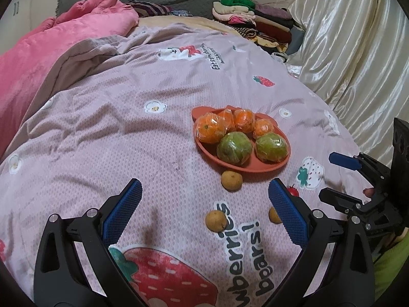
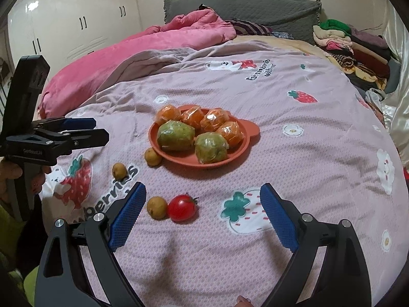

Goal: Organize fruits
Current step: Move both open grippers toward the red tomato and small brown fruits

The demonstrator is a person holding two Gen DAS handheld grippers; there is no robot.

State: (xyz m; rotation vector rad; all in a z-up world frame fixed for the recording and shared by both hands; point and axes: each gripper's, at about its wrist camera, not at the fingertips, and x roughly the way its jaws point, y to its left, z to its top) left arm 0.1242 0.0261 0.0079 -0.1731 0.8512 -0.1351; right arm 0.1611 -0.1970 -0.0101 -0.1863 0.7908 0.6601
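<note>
A pink bedspread (image 2: 255,133) carries printed black lettering. In the right wrist view, large letters near the strawberry picture (image 2: 76,179) read "berries", the start of the word hidden behind the tool. In the left wrist view the same print appears upside down as "wberries" above "bears!" (image 1: 245,250). Farther up the bedspread, beside a printed bear (image 2: 222,65), smaller slanted text (image 2: 260,71) reads roughly "Eat strawberries with", the rest too small to read. The left tool's black body (image 2: 33,151) bears small embossed lettering, too blurred to read.
</note>
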